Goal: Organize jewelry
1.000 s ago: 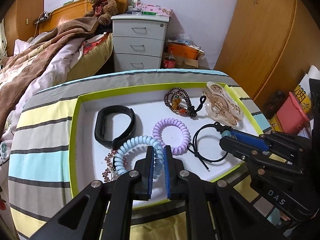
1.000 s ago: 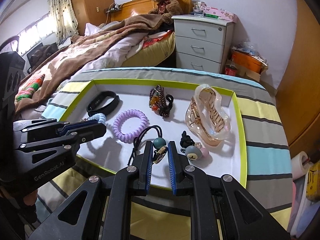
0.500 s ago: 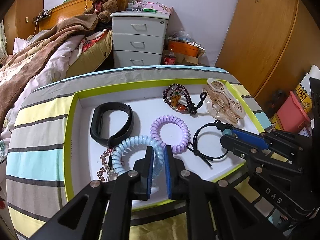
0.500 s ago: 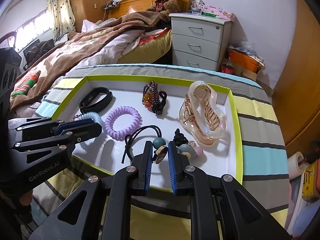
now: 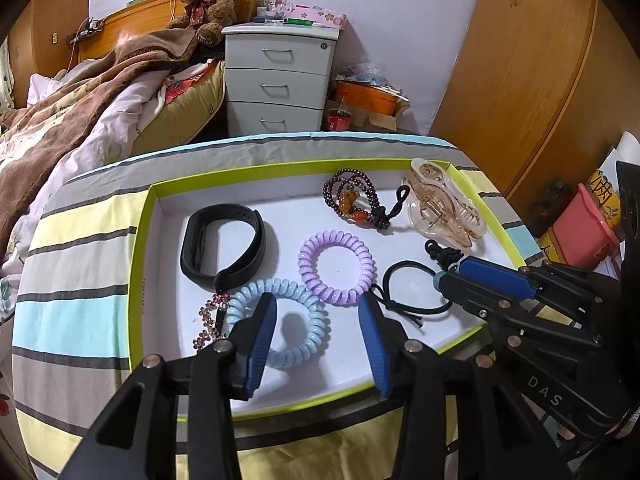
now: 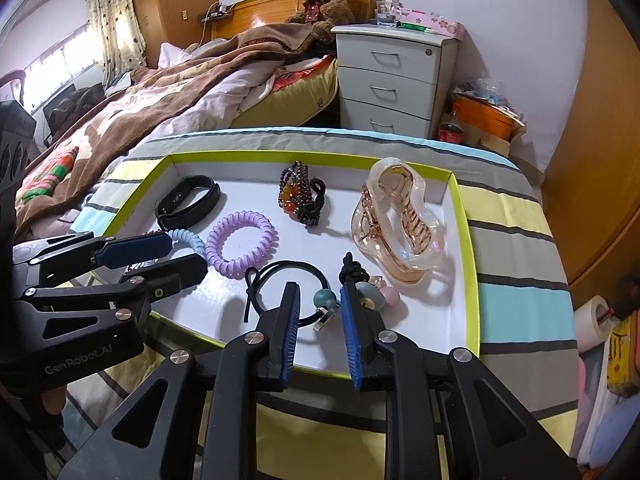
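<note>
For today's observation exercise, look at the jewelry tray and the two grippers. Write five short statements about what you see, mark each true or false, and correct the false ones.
1. The purple coil hair tie lies inside the tray. True.
2. The black wristband hangs over the tray's edge. False: it lies flat inside the tray.
3. The left gripper is clamped on the blue coil hair tie. False: its jaws are opening, with the tie between them.
4. The clear hair claw sits toward the tray's right side. True.
5. The right gripper holds the bead bracelet. False: its jaws are opening around the black hair elastic's charm.
</note>
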Demonstrator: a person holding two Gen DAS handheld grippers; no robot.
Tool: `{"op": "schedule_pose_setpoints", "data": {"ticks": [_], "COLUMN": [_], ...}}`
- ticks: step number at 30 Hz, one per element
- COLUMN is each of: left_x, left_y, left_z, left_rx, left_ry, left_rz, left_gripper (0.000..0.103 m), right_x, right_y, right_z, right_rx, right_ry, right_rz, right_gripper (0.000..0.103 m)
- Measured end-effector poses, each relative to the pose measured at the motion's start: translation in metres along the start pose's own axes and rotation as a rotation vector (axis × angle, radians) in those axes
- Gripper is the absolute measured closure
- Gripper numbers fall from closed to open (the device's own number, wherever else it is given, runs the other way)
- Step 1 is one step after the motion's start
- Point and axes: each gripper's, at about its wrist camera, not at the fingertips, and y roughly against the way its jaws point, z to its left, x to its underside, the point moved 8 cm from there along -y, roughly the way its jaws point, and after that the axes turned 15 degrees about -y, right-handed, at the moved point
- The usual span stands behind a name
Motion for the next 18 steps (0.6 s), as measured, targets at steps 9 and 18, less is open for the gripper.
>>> {"op": "schedule_pose_setpoints", "data": {"ticks": [9, 18], "left_x": [-0.002, 0.008], "left_y": [0.014, 0.046], "left_z": [0.001, 0.001], "left_rx": [-0.019, -0.094], "left_ry": [0.000, 0.022], "left_rz": [-0.019, -0.049], "left_gripper": [0.052, 0.039], "right_x": [0.000, 0.008], "right_y": [0.013, 0.042], "right_z": [0.000, 0.004], "right_rx": [-0.006, -0.023], "right_ry": [-0.014, -0.026], "right_rz": [-0.024, -0.074], "right_gripper": [0.081, 0.066]}}
